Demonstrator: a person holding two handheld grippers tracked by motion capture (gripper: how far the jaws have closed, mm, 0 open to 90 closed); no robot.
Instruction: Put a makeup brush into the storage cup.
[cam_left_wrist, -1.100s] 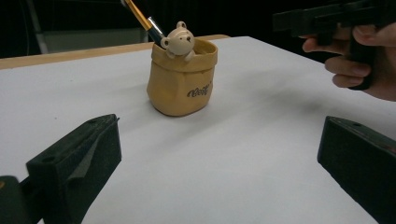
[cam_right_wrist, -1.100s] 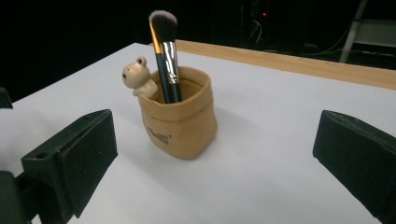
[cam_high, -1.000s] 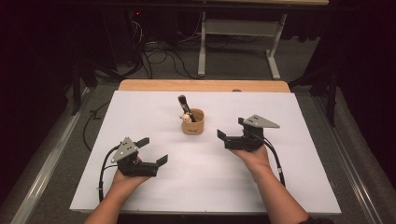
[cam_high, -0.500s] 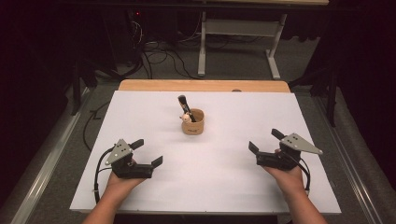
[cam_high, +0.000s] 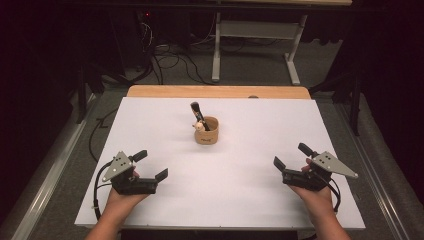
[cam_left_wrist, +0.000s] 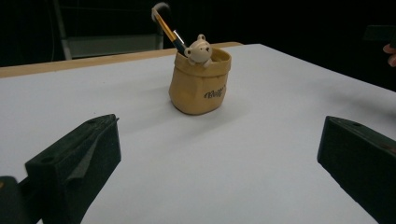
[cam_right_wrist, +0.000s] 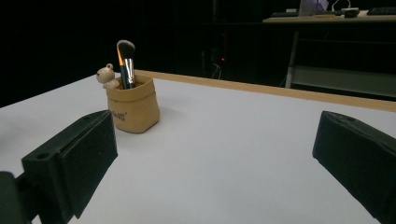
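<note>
Two grippers rest low at the near edge of the white table, each with its jaws spread wide and nothing between them; the left gripper sits at the near left, the right gripper at the near right, and both are well apart from the one thing standing on the sheet; that thing is a small tan pouch-shaped holder, upright near the middle of the table and a little toward the far side, with a makeup brush standing in it, bristles up and leaning slightly, and a small bear figure peeping over its rim; both gripper views look straight at the holder between their own open jaws, the brush reading clearly in the right gripper view. Judging from this, the work seems to be at a rest point, either complete or not begun, with the brush seated in the holder and neither hand engaged; if the brush is to come out, the next move would call for one gripper to travel forward, line its jaws on the handle above the rim, and perhaps the other to steady the soft holder so it does not tip.
</note>
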